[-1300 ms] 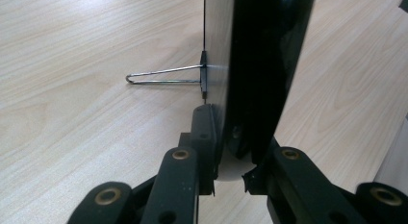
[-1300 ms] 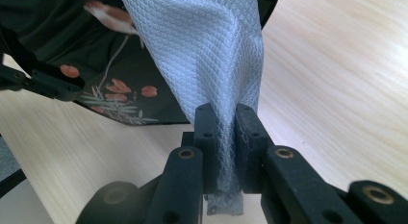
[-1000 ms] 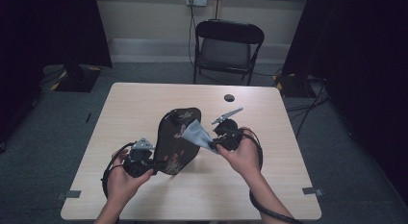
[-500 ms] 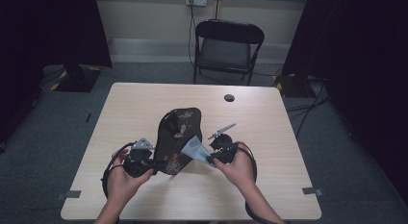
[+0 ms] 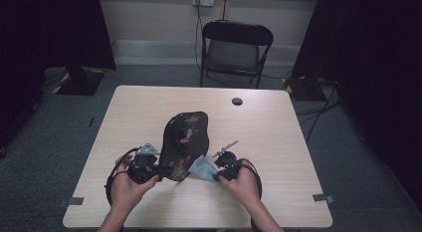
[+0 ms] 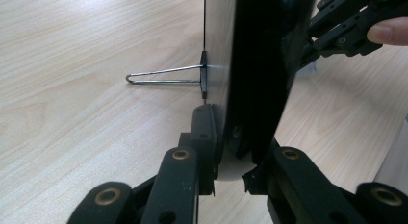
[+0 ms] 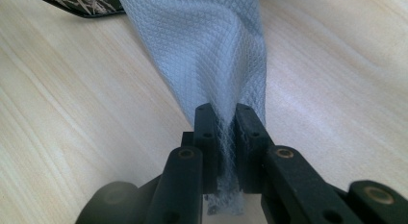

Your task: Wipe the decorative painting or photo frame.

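Two grippers are gripping: left gripper (image 5: 158, 168) clamping a dark patterned board (image 5: 183, 144), right gripper (image 7: 225, 119) pinching a grey cloth (image 7: 207, 46). No writing is showing; the board is blocking the scene beyond the left gripper's jaws.

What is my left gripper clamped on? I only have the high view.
Observer: The left gripper is shut on the bottom edge of the glossy black panel, one finger on each face.
Operator: Anything on the back of it?
Observer: Yes, a wire stand sticks out from the back, over the table.
Operator: And how much cloth does the right one have?
Observer: The right gripper is shut on a narrow fold of the cloth; a little of it pokes out behind the fingers.
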Available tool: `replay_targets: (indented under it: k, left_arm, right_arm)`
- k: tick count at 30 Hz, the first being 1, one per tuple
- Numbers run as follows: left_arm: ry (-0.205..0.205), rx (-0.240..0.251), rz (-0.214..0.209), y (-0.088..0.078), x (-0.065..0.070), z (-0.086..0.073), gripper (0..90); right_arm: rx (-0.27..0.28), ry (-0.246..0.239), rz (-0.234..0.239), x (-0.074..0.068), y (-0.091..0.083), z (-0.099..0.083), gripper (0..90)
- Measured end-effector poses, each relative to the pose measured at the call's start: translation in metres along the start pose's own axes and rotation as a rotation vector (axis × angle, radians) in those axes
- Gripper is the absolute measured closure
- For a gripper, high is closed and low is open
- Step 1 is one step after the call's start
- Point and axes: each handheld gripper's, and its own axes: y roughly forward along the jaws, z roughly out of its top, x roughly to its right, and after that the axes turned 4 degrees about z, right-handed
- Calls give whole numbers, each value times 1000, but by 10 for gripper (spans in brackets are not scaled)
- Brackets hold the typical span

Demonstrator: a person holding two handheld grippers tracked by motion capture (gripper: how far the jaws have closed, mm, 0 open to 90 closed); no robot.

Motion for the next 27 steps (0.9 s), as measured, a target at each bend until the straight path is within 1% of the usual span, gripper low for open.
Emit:
replay_targets:
  k: [1,7,11,17,18,20,22,26,27]
  left_arm:
    - [-1,-1,0,0,0,0,785]
    - [-1,-3,-4,0,-1,0,785]
    - [-3,-3,-4,0,-1,0,785]
    - [-5,0,-5,0,-1,0,785]
    - [-7,4,1,0,-1,0,785]
    - [-1,4,2,0,0,0,785]
    - [2,-4,-3,0,-1,0,785]
    - [-1,-4,-2,0,-1,0,785]
    - [-4,3,4,0,0,0,786]
  right_arm:
    - [5,8,2,0,0,-1,820]
    - [8,3,3,1,-2,-2,819]
    - [13,-6,3,0,-10,-1,819]
    - [54,-18,0,-1,-35,7,820]
    - [63,-22,1,-2,-40,9,820]
    - [73,-33,-2,-3,-51,14,819]
    - [90,-36,6,-5,-61,19,819]
    - [121,-46,8,-6,-83,28,819]
    - [125,-48,8,-6,-88,30,819]
